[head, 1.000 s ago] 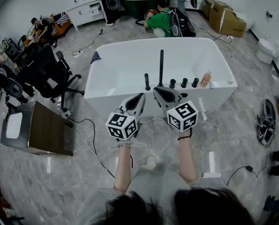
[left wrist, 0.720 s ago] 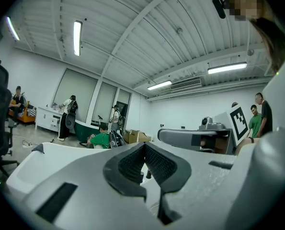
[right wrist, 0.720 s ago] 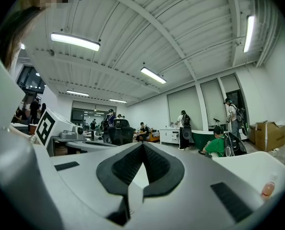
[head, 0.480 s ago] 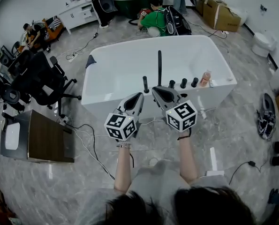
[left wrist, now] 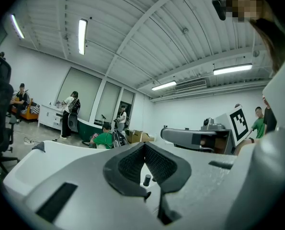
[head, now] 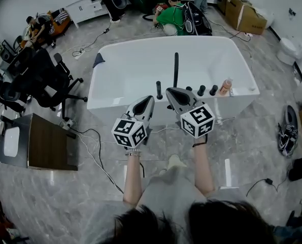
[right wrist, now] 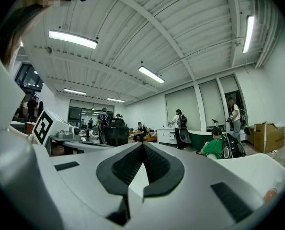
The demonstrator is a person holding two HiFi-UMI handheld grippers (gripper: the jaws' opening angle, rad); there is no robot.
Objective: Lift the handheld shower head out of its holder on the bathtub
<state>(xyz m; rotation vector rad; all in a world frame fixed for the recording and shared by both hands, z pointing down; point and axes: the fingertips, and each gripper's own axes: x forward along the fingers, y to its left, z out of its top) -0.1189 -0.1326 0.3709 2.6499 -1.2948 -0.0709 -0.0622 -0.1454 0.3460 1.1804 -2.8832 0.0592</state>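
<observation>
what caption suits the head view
left gripper and right gripper, both shut, facing black fittings on a white bathtub

left gripper (head: 149,99) has open air ahead up to the bathtub (head: 106,100) wall. right gripper (head: 169,91) tip is near the rim row: short post (head: 159,90) just left, tall shower head (head: 175,69) ahead, knobs (head: 202,90) and orange bottle (head: 224,86) to its right. basin beyond is open.

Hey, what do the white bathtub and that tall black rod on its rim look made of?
Bathtub: likely acrylic or enamel, glossy white; smooth seamless walls catching soft light.
Tall black rod: probably matte-coated metal or plastic; evenly dark, no shine.
</observation>
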